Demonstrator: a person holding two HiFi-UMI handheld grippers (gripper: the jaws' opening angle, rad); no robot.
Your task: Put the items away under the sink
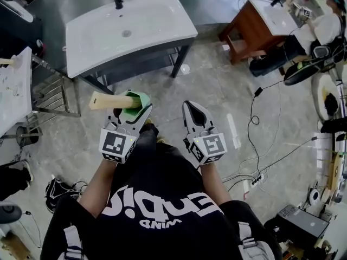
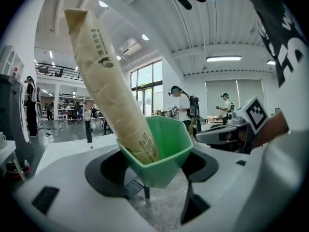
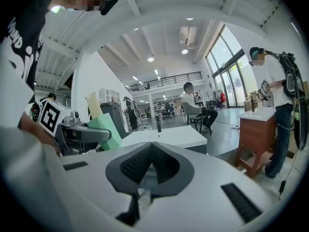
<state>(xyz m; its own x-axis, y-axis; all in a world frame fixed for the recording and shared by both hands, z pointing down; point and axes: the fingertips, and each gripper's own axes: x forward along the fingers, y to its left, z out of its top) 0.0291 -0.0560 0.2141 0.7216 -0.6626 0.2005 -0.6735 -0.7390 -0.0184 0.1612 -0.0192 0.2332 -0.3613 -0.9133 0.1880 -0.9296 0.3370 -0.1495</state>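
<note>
- Green cup (image 2: 164, 151) with a tan tube (image 2: 108, 81) standing in it is clamped in the left tool (image 1: 134, 111).
- Right tool (image 1: 193, 114) is closed, empty.
- White sink (image 1: 97, 42) stands ahead.

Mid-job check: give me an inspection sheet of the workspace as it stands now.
Surface: grey floor; white sink on a dark stand ahead.
Job's things: green cup with a tan tube sticking out, held off the floor.
Clutter: dark bag on the floor at left; grey box at lower right.
Grippers: left gripper jaws closed on the cup; right gripper shut, empty.
Cables: cables trail across the floor at right.
Surroundings: wooden cabinet, another person, metal rack.
</note>
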